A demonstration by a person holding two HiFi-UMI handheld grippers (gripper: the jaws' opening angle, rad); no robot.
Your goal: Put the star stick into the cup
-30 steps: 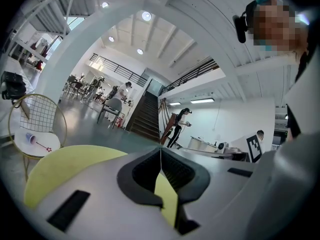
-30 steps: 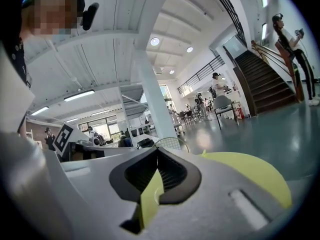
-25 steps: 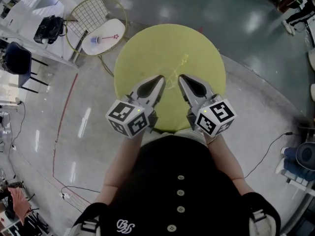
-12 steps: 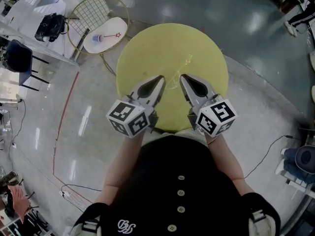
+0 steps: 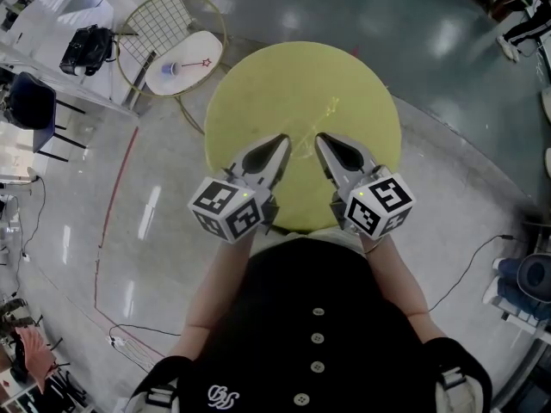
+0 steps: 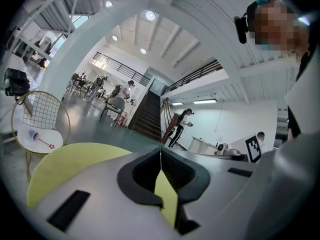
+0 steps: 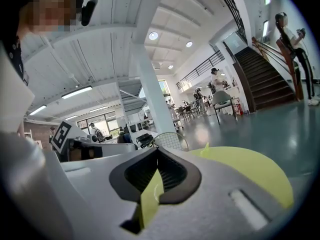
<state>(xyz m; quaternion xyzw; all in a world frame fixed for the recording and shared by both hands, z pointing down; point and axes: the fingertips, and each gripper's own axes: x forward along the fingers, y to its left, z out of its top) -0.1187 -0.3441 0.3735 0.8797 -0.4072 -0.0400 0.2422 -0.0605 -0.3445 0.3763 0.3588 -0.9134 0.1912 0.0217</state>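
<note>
Nearest to the camera, the person [image 5: 314,317] wears a dark garment with a row of buttons, and both forearms reach forward. Each hand holds a pair of tongs over the near edge of a round yellow-green table [image 5: 301,76].

The left tongs [image 5: 282,139] are pressed together. In the left gripper view the two dark pads meet in a thin line at the tip [image 6: 160,154], and nothing is between them; only the yellow table shows through the gap lower down. The right tongs [image 5: 320,139] are also pressed together and carry nothing, and the right gripper view shows the same closed tip [image 7: 158,156]. The two tips point toward each other above the table and are near, but apart.

Farther away, to the left beyond the table, stands a chair [image 5: 164,26] with a gold wire back and a white seat. On this seat are the cup [image 5: 171,69] and the star stick [image 5: 191,64], well apart from both tongs. The plain end of the stick is at the cup and the red star end points away from it. The left gripper view shows both too: the cup [image 6: 33,134] and the star stick [image 6: 45,143]. Whether the cup stands or lies cannot be told.

Behind the chair, a black bag [image 5: 86,50] lies on a white desk. A shiny grey floor [image 5: 430,50] goes all around.
</note>
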